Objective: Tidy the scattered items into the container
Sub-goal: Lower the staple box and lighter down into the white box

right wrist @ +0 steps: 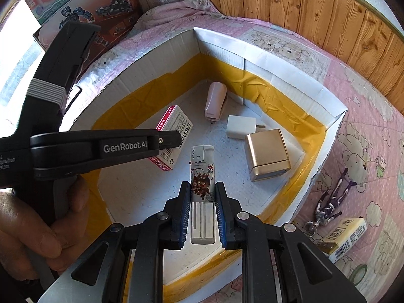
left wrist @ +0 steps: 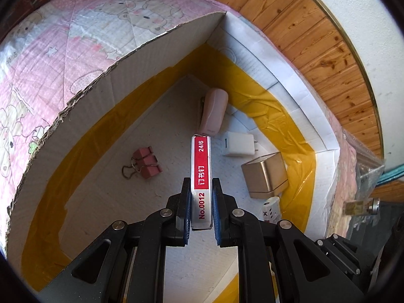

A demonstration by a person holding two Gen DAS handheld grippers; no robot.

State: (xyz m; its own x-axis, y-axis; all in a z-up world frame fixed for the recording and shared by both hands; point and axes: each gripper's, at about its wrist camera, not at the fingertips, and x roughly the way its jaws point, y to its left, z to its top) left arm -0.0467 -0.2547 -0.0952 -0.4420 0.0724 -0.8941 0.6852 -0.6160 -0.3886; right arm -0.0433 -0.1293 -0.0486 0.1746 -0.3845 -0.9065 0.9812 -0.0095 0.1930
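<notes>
My left gripper [left wrist: 201, 194] is shut on a red and white staple box [left wrist: 200, 174] and holds it over the floor of the white cardboard box [left wrist: 156, 50] with yellow tape. In the right wrist view the staple box [right wrist: 174, 131] shows beside the left gripper's finger [right wrist: 161, 140]. My right gripper [right wrist: 202, 197] is shut on a white lighter [right wrist: 202, 176] with a cartoon print, over the box [right wrist: 290, 80]. Inside lie a pink stapler [left wrist: 213, 112], a white charger [left wrist: 238, 144], a gold cube [left wrist: 266, 175] and pink binder clips [left wrist: 146, 162].
The box sits on a pink cartoon quilt [right wrist: 353, 101] against a wooden wall [right wrist: 290, 0]. On the quilt to the right lie a purple figure keychain [right wrist: 333, 199] and a yellow and white carton [right wrist: 346, 237]. A toy box [right wrist: 83, 2] stands at the back left.
</notes>
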